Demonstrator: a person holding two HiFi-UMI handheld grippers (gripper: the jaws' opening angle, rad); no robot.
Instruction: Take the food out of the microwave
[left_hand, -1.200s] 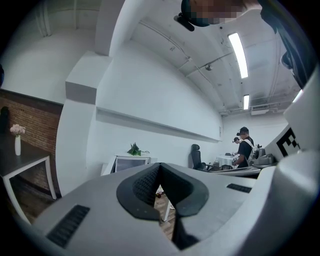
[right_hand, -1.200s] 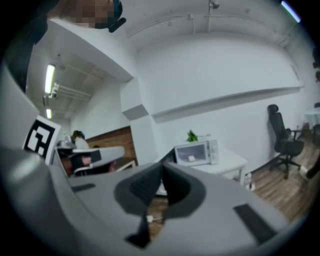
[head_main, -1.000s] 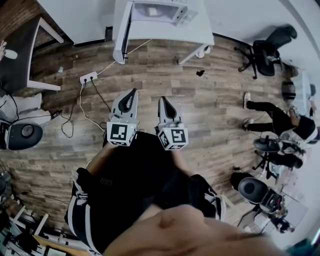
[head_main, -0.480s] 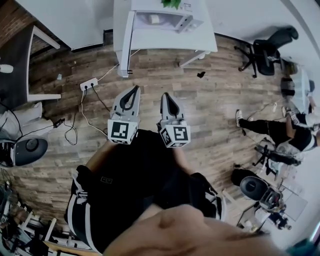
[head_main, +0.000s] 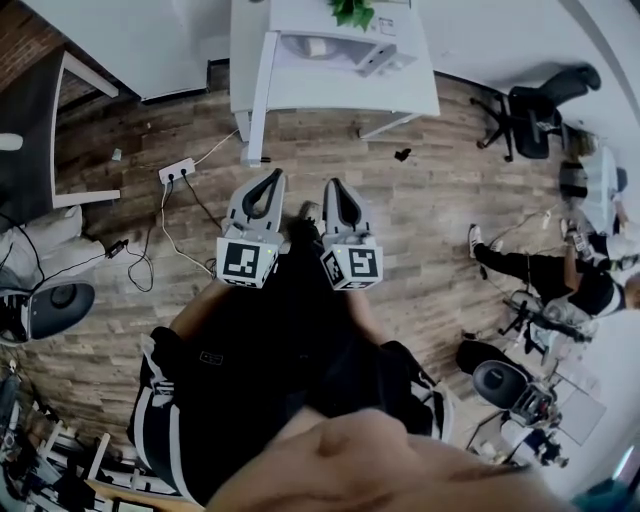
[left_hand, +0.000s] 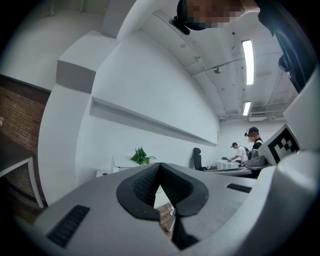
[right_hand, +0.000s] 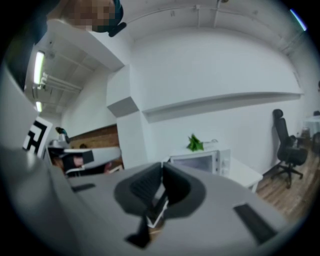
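Head view: microwave (head_main: 330, 45) on table (head_main: 330, 95), floor (head_main: 420, 220) in frt.

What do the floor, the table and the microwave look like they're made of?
Floor: wood or wood-look planks, matte; grain and staggered board seams show.
Table: smooth white top, probably laminate or painted board; no grain.
Microwave: white casing, likely painted metal or plastic; glassy door.

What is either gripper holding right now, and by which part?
Nothing: the left gripper and the right gripper are both shut and empty, short of the microwave.
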